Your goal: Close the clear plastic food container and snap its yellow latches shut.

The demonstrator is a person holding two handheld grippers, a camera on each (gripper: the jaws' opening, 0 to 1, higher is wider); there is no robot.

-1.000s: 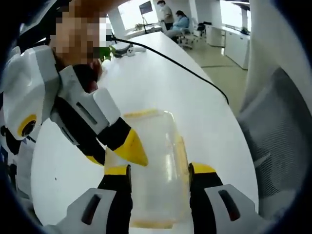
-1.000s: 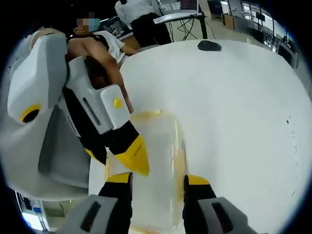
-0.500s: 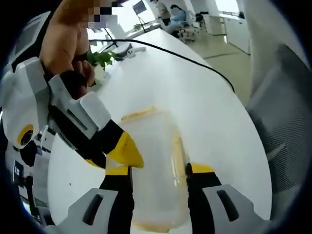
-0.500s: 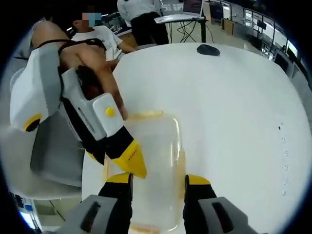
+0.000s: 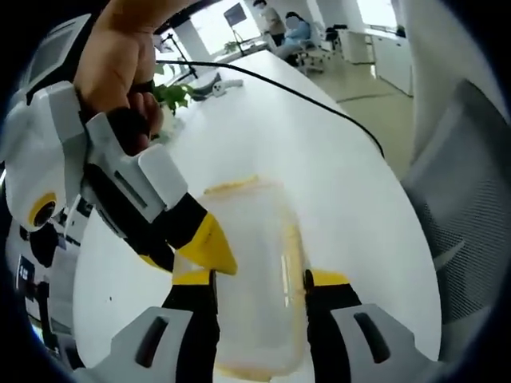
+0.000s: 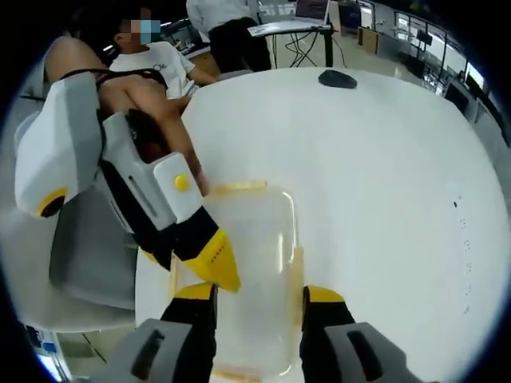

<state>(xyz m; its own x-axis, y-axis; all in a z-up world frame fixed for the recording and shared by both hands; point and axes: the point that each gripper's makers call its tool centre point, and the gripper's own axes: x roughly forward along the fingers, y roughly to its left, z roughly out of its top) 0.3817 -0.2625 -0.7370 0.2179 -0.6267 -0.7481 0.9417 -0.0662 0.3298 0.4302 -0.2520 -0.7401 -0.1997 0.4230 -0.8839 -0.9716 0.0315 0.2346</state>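
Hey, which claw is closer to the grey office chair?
Left, probably. The left claw extends from above the grey chair onto the container; the right claw sits further over the table.

The right gripper (image 6: 250, 297) straddles the clear container (image 6: 246, 271) while the left gripper (image 6: 209, 259) apparently presses its lid.

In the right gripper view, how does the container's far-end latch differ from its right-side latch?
The far-end latch runs across the short end, clear of the jaws; the right-side latch runs along the long side, beside a jaw. Both are yellow strips.
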